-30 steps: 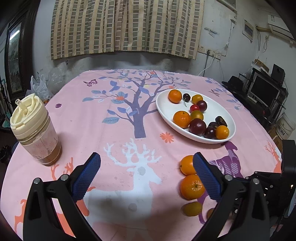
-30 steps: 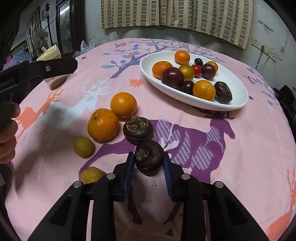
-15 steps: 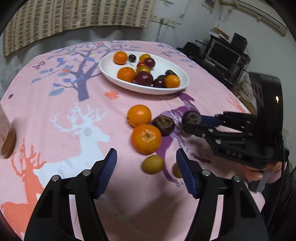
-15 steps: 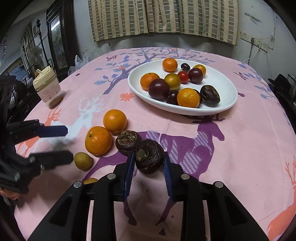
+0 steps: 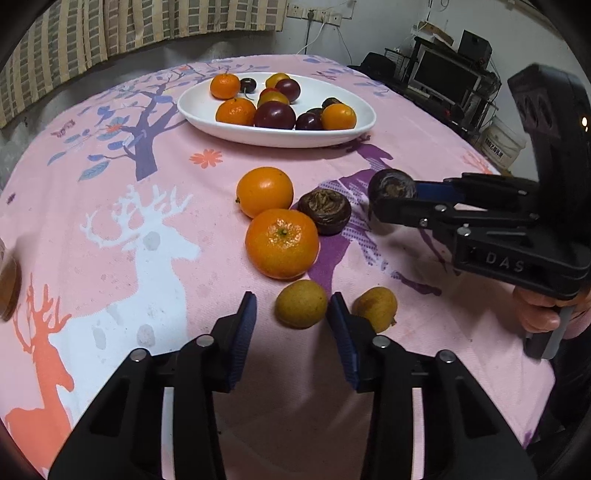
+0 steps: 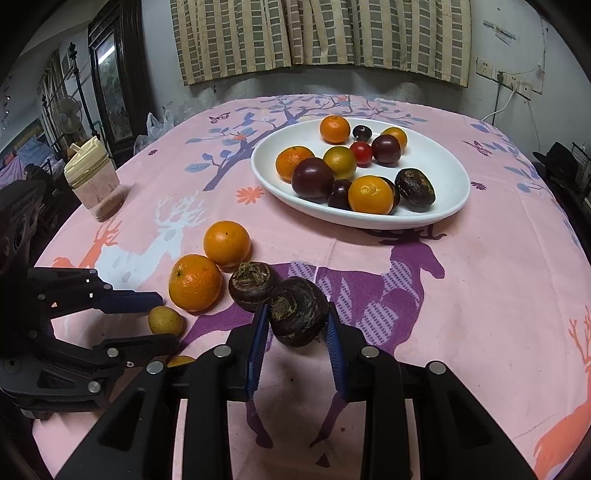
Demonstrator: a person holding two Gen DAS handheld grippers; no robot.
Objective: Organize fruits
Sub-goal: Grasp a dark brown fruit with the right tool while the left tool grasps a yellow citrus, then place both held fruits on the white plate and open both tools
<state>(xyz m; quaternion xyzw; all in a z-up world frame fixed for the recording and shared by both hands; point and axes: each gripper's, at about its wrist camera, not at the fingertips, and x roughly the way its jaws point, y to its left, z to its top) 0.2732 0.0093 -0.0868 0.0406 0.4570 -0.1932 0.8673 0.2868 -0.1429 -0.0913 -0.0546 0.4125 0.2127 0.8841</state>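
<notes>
The left wrist view looks forward along the 2 fingers of the left gripper (image 5: 291,314) from low and close above the pink tablecloth (image 5: 147,206), facing across the table toward the white oval plate (image 5: 207,114) and a far corner with a monitor (image 5: 445,79), with the right gripper (image 5: 384,201) entering from its right edge. The right wrist view looks along the fingers of the right gripper (image 6: 295,325) from a similar low, near position, facing the plate (image 6: 454,192) and a curtained wall (image 6: 317,33), with the left gripper (image 6: 162,317) at its left edge. Both views share the plate of fruit, the 2 oranges (image 5: 282,242) (image 6: 195,282) on the cloth, the small yellow fruit (image 5: 301,303) (image 6: 165,320) and each other's gripper, seen from crossing angles.
</notes>
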